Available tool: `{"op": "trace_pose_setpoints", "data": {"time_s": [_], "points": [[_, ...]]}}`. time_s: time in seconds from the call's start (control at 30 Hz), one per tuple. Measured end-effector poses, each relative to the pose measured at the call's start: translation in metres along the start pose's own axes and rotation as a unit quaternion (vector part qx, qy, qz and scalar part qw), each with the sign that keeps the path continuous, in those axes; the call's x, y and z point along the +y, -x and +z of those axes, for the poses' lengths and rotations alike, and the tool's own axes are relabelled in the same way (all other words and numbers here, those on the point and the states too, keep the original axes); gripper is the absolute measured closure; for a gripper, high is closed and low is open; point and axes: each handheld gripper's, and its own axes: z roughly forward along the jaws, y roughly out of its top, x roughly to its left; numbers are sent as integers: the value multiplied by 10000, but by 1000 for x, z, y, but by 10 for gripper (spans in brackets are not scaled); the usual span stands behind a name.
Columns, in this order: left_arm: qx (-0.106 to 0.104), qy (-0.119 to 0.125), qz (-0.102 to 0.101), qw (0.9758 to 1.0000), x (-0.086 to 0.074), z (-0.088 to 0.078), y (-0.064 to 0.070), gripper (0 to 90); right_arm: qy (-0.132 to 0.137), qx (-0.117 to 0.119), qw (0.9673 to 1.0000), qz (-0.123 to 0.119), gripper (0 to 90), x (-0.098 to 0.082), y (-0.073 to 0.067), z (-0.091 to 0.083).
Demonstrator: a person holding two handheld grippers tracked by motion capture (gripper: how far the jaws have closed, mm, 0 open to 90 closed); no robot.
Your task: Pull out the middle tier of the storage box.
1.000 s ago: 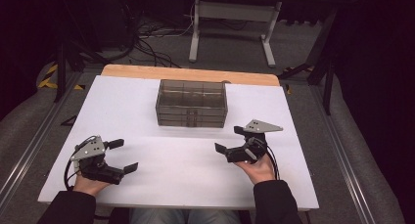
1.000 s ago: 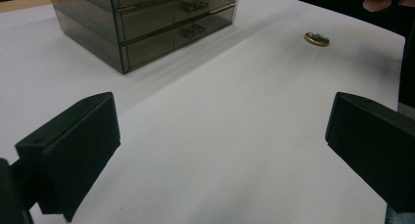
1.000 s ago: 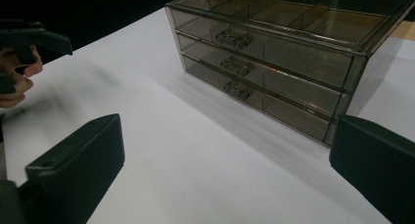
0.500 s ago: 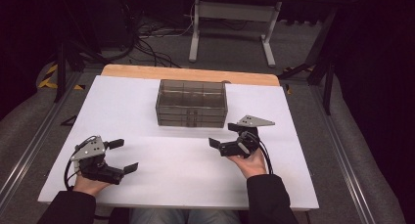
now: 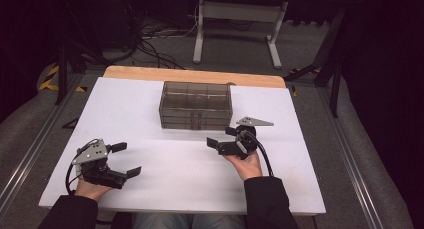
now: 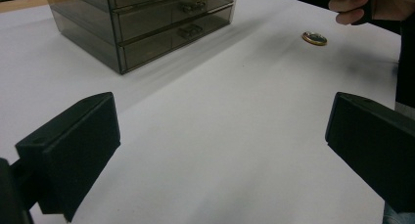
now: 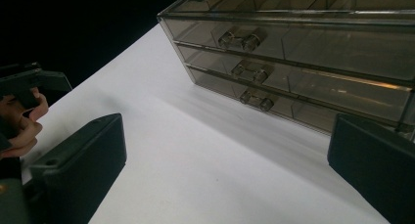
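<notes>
Both our grippers have jaws spread apart and hold nothing: the left gripper point(image 5: 123, 160) sits well left of the drawer box point(image 5: 195, 105), the right gripper point(image 5: 223, 137) just right of its front. We judge everything remains, as all three drawers look shut and untouched.

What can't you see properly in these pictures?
- What is inside the drawer box: in the right gripper view its smoky walls hide it.
- The small round thing on the table: too small and blurred in the left gripper view to tell what it is.
- The right gripper: in the left gripper view the top edge cuts it off.
</notes>
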Motion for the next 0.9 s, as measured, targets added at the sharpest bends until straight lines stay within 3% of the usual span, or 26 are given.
{"op": "trace_pose_setpoints", "data": {"time_s": [0.1, 0.37, 0.57, 0.8, 0.9], "points": [[5, -1, 13, 10000, 0, 0, 0, 5, -9, 24, 10000, 31, 14, 0, 0, 3], [-65, 31, -60, 10000, 0, 0, 0, 5, 178, 218, 9984, 484, 28, 0, -3, 21], [-73, 36, -46, 10000, 0, 0, 0, 5, 368, 162, 9970, 668, 37, 1, -2, 28], [-36, 66, -20, 10000, 0, -2, -1, 5, 534, 182, 9917, 1158, 41, 1, 1, 35], [-25, 61, -6, 10000, 0, -2, -1, 5, 653, 223, 9867, 1475, 47, 0, 4, 37]]}}
